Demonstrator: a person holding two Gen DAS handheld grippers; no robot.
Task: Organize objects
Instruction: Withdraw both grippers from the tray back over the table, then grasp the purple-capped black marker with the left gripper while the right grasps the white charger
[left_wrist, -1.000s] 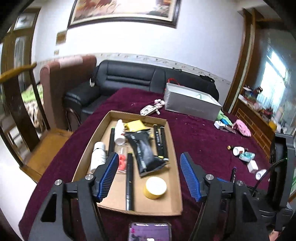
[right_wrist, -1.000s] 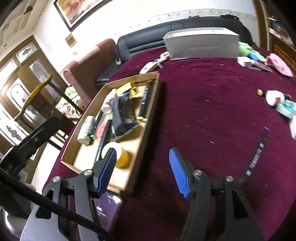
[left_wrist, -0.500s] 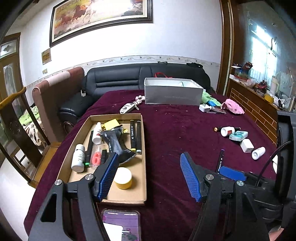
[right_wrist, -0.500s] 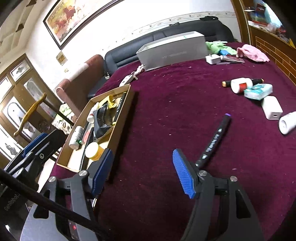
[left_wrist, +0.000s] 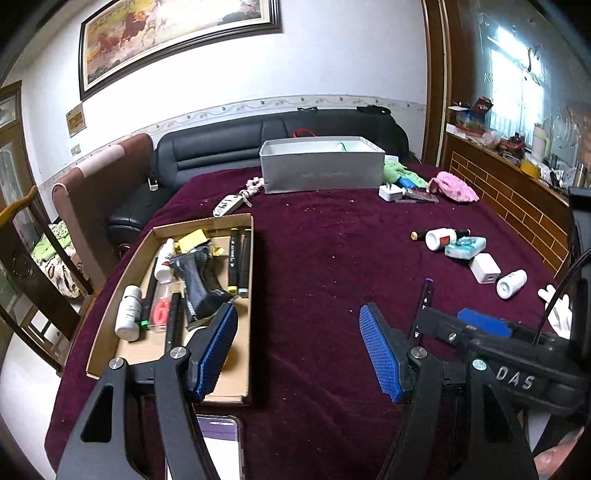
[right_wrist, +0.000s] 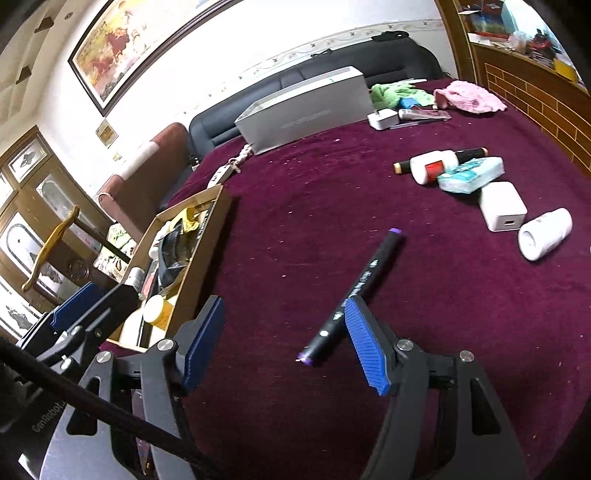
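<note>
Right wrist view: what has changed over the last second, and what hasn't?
Both views have swung away from the cardboard tray toward the loose items on the maroon tablecloth. The black marker with purple tips now lies just ahead of the right gripper, beside its right finger. Neither the right nor the left gripper has grasped anything. Tray contents and the silver box are unmoved.

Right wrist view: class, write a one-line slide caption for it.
Open right gripper above the maroon tablecloth, a black marker lying by its fingertip.
</note>
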